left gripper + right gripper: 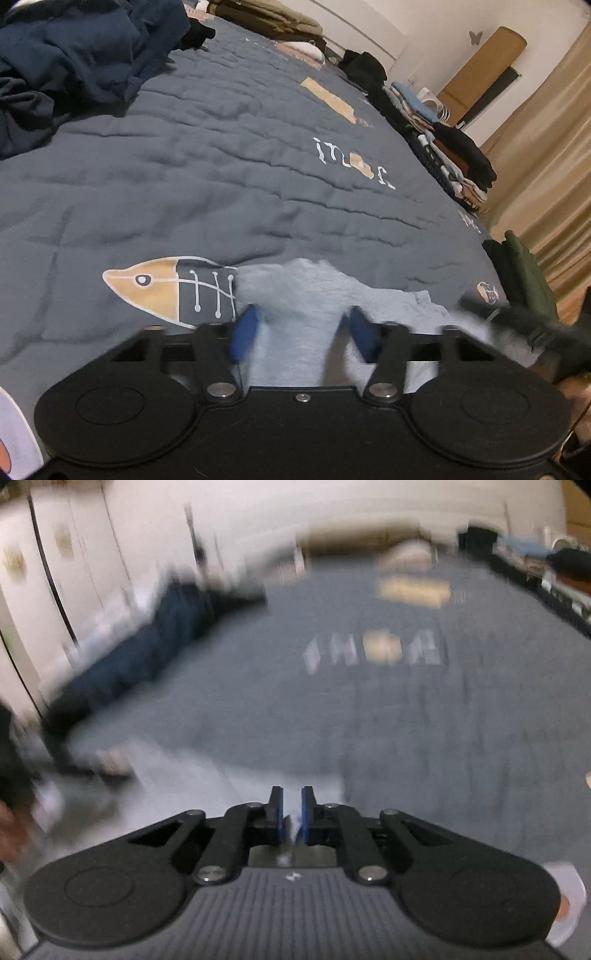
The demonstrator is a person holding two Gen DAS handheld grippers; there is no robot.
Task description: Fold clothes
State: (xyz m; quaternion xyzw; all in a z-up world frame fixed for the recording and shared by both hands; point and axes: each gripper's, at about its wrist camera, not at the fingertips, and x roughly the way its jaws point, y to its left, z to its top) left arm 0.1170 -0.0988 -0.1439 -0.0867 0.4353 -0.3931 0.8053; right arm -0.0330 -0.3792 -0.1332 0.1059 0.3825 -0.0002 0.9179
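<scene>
Only the left view shows the fish print [173,286] on the bed [221,166]. The left gripper [303,332] is spread wide, the grey cloth [295,295] lying between its fingers. The right gripper [291,814] pinches a cloth fold.

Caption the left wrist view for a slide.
Open left gripper over a light grey garment on a fish-print bedspread.

A light grey-blue garment [295,295] lies rumpled on the dark quilted bedspread [221,166], its edge just beside the printed fish motif [170,288]. Dark navy clothes [74,62] sit in an unfolded heap at the bedspread's far left, well apart from it.
</scene>
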